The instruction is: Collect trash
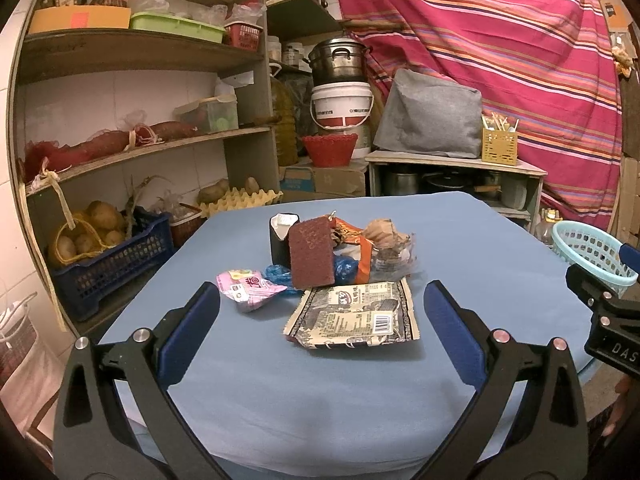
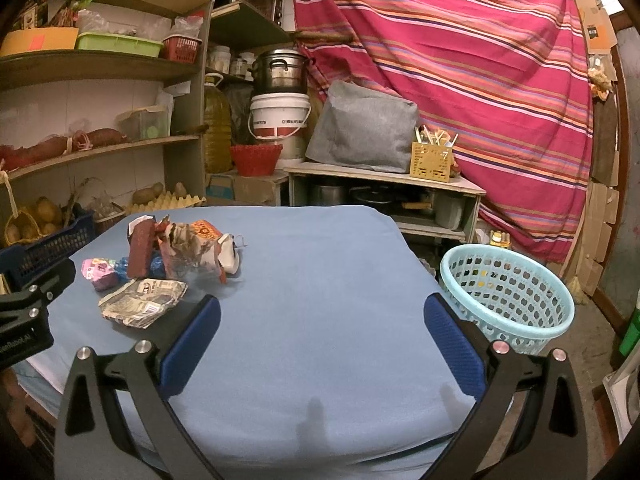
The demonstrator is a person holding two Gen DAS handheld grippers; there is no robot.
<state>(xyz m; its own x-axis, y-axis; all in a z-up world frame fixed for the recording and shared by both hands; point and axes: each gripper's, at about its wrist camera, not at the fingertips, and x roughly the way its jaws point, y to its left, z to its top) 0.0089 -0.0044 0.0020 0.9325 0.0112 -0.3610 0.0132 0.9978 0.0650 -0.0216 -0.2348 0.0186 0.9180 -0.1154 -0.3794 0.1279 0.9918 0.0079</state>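
Toward the table's (image 1: 280,400) far left corner, left wrist view: trash pile, brown scouring pad (image 1: 312,254) upright against a black cup (image 1: 280,240), printed wrapper (image 1: 354,316) nearest, pink wrapper (image 1: 250,290) at its left. Left gripper (image 1: 322,320) spread wide, empty. Right wrist view: right gripper (image 2: 322,320) released above bare cloth; light-blue basket (image 2: 506,296) beyond the right edge.

Dim, warm indoor light, soft shadows, strong fisheye bending at dark edges; distant shelves perhaps slightly soft.
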